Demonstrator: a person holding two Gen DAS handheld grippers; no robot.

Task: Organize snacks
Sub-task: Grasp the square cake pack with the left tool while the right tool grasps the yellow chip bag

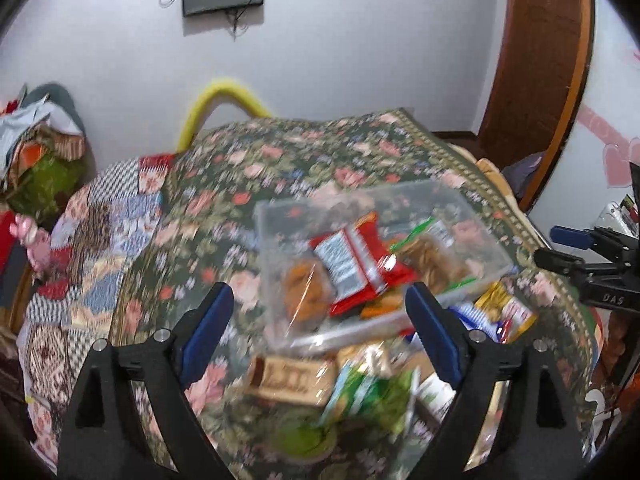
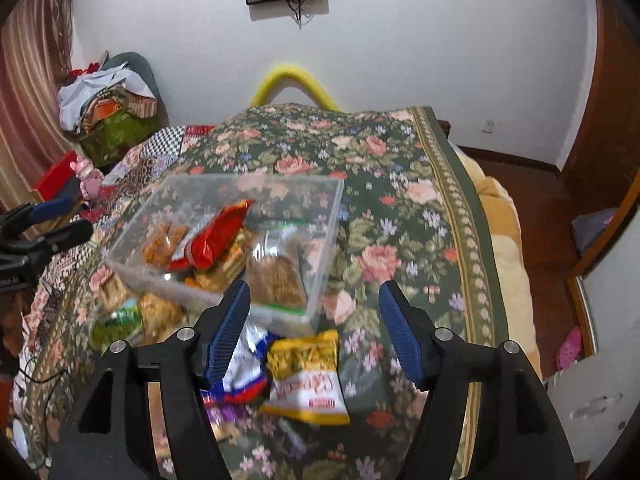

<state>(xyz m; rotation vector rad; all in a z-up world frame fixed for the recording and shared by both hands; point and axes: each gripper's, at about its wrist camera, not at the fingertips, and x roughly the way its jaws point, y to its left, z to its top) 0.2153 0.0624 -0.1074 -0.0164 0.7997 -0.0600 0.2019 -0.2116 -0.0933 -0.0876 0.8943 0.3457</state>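
A clear plastic box (image 2: 316,240) sits on the flowered bedspread (image 2: 400,208) of a bed, holding several snacks: a red packet (image 2: 216,240) lying across the middle, an orange-brown bag (image 2: 164,240) to its left and a bag of brown biscuits (image 2: 276,280) with a green seal at the near right corner. The right hand-held gripper (image 2: 314,310) hovers above the near right corner of the box with its blue-padded jaws standing apart and nothing between them; the biscuit bag lies just beyond its left pad. Directly below it, outside the box, lie a yellow-and-white snack bag (image 2: 304,376) and a white-and-blue packet (image 2: 244,364) touching each other. The left hand-held gripper (image 1: 320,304) is likewise wide open and empty, held over the near edge of the same box, with the red packet showing between its pads but farther off. Nearer than the box in the left view, a blurred heap of loose snacks rests on the bedspread, among them a beige wafer pack (image 1: 292,376) and a green packet (image 1: 372,396).
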